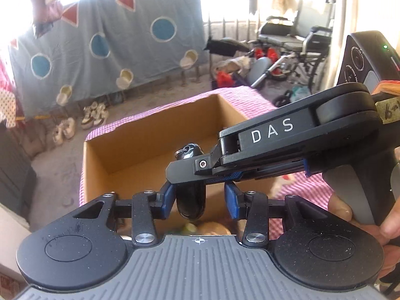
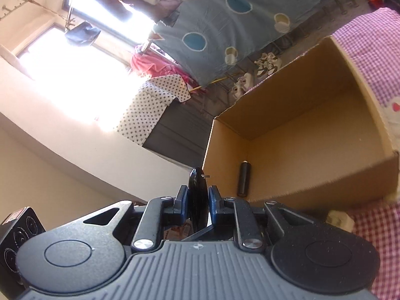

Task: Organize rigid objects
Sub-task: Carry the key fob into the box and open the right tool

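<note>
A pink gingham cloth covers the bench (image 1: 252,97) carrying an open cardboard box (image 1: 100,160); from the left wrist, the left tongs (image 1: 200,197) stand wide around a black key fob (image 1: 191,200) that the crossing right tongs (image 1: 197,175) pinch. From the right wrist, the right tongs (image 2: 197,205) clamp the fob (image 2: 197,200) edge-on beside the box (image 2: 312,187), where a dark cylinder (image 2: 243,178) lies. Lowering it well inside before releasing seems wise; the fob's lower end is hidden.

items under left tool (image 1: 200,197) blurred

We see a surface w/ pink checked cloth (image 1: 307,187); cardboard box (image 1: 100,155) sits directly on it, plus a small cream item (image 2: 341,220) just beside box.
</note>
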Action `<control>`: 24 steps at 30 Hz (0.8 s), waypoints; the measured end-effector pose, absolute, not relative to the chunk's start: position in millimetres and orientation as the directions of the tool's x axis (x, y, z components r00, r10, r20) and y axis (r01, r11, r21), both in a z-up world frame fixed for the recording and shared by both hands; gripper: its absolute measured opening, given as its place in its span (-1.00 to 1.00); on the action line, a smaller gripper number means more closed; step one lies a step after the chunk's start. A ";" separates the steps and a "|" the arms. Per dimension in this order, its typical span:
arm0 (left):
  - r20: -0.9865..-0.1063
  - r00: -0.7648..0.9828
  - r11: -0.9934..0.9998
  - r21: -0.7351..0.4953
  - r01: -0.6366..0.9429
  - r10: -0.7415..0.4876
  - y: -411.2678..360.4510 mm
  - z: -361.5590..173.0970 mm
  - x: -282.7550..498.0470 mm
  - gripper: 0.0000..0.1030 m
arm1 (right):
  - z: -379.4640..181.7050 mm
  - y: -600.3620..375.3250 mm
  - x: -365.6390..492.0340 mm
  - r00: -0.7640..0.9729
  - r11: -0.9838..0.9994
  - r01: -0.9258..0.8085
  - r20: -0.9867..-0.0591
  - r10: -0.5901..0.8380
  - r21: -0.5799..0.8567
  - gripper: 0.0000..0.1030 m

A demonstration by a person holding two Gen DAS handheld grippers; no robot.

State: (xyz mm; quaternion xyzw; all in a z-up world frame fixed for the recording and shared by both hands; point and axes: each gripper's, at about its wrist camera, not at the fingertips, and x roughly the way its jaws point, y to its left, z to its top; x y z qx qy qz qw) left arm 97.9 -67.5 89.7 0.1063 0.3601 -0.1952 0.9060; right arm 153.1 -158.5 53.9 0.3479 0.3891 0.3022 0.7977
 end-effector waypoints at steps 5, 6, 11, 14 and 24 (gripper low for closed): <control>-0.793 0.551 0.925 -0.039 0.379 -0.260 -37.9 76.6 167.2 -0.19 | 33.2 -133.9 232.6 0.400 0.565 -0.127 -0.479 0.781 0.815 -0.63; -0.811 0.524 0.929 -0.060 0.364 -0.258 -30.1 70.7 180.4 -0.19 | 26.0 -129.0 247.7 0.379 0.568 -0.108 -0.494 0.782 0.816 -0.63; -0.861 0.472 0.948 -0.036 0.317 -0.191 -18.7 45.0 226.6 -0.18 | -7.3 -107.6 304.6 0.305 0.588 -0.026 -0.553 0.775 0.809 -0.64; -0.860 0.503 0.954 0.080 0.288 -0.080 -20.9 36.5 239.5 -0.15 | -19.5 -96.0 328.4 0.290 0.622 -0.006 -0.594 0.751 0.783 -0.64; -0.859 0.511 0.954 0.130 0.270 -0.028 -14.7 28.9 248.8 -0.13 | -39.7 -80.9 358.0 0.289 0.635 0.031 -0.615 0.733 0.772 -0.59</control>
